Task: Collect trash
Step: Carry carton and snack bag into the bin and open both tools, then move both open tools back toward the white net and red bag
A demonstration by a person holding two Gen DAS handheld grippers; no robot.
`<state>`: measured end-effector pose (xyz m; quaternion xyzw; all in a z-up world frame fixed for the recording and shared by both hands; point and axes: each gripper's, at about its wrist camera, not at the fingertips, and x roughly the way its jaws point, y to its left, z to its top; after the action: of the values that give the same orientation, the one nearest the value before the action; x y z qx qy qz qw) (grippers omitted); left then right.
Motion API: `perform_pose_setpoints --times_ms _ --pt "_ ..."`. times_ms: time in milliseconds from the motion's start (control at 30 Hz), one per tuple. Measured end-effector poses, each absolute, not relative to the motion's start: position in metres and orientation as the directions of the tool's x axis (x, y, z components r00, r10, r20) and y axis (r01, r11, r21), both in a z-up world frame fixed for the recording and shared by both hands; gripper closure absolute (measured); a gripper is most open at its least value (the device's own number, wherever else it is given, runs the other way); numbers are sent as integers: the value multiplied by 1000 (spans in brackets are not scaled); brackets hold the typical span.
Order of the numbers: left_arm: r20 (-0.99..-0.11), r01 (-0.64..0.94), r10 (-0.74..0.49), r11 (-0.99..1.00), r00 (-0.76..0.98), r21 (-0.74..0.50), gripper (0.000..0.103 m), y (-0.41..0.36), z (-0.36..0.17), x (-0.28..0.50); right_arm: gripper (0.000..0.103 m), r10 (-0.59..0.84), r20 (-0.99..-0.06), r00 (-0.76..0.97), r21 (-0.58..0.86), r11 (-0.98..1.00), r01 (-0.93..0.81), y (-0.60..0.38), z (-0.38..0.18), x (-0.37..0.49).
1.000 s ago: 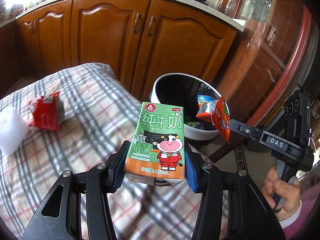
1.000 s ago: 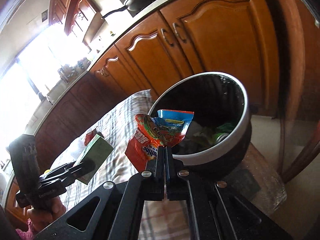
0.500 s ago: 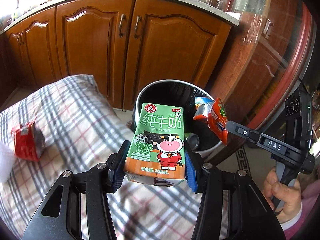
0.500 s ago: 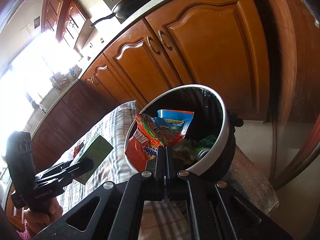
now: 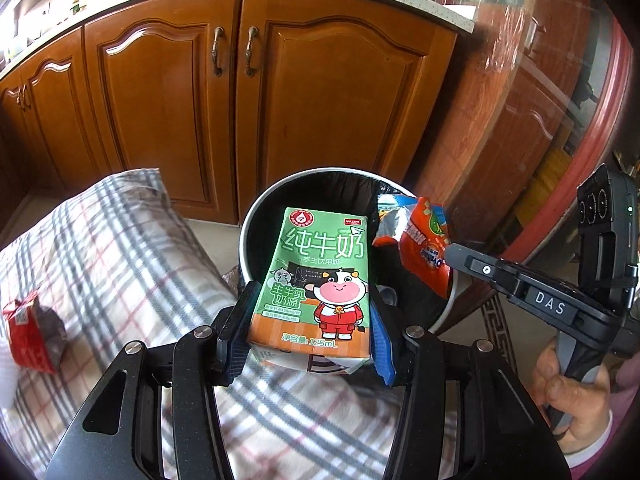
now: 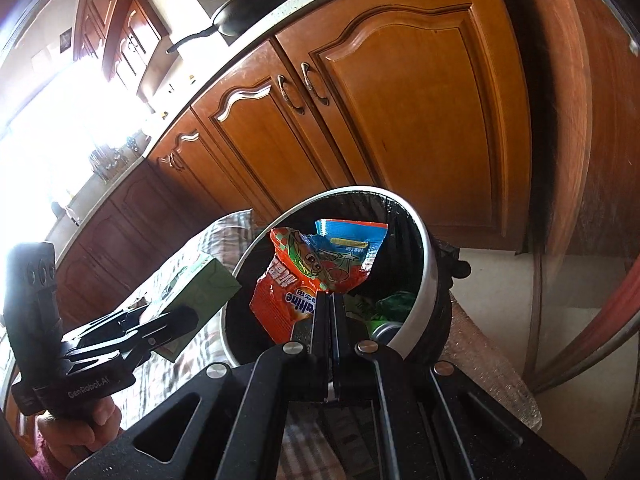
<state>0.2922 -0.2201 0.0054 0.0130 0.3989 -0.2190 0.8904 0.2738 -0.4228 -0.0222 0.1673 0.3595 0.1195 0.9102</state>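
Observation:
My left gripper (image 5: 306, 328) is shut on a green milk carton (image 5: 316, 280) with a cartoon cow, held upright over the near rim of the round trash bin (image 5: 256, 216). The bin has a white rim and a black liner. My right gripper (image 6: 330, 300) is shut on an orange and blue snack wrapper (image 6: 316, 268), held above the bin's opening (image 6: 424, 264). The wrapper also shows in the left wrist view (image 5: 424, 248), with the right gripper (image 5: 452, 254) at the bin's right edge. The carton and left gripper (image 6: 188, 316) show at the left of the right wrist view.
A plaid-covered table (image 5: 112, 264) lies left of the bin, with a crumpled red wrapper (image 5: 32, 336) on it. Wooden cabinets (image 5: 240, 100) stand behind the bin. Green trash (image 6: 392, 304) lies inside the bin. A pan (image 6: 256, 8) sits on the counter.
Both grippers moved toward the bin with their loads. The carton is now over the bin's near rim and the wrapper over its opening. The red wrapper on the table slid left in view.

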Motion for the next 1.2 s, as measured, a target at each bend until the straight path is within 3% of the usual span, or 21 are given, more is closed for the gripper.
perform_pose_setpoints --times_ms 433,500,533,600,667,733,833,967,1200 --pt "-746 393 -357 909 561 -139 54 -239 -8 315 102 313 -644 698 354 931 -90 -423 -28 295" --pt "-752 388 -352 911 557 -139 53 -240 -9 317 98 313 -647 696 359 930 -85 -424 -28 297" --pt "-754 387 -351 912 555 -140 53 -241 -10 317 96 317 -648 693 366 927 -82 -425 -29 298" --pt "-753 385 -359 910 552 -152 41 -239 -9 316 92 322 -650 689 380 922 -73 -428 -30 301" --pt "-743 375 -357 914 567 -153 32 -232 -7 311 75 330 -643 691 398 915 -67 -431 -30 300" --pt "-733 370 -363 915 575 -163 31 -226 -5 306 65 333 -631 701 404 912 -69 -432 -27 296" --pt "-718 351 -368 919 591 -182 31 -211 -2 294 57 343 -612 713 419 905 -76 -430 -23 286" --pt "-704 312 -353 930 616 -194 31 -187 -1 273 23 363 -591 720 432 897 -97 -419 -19 274" --pt "-700 205 -320 947 638 -246 28 -131 -12 237 12 429 -575 697 463 873 -156 -385 -22 255"
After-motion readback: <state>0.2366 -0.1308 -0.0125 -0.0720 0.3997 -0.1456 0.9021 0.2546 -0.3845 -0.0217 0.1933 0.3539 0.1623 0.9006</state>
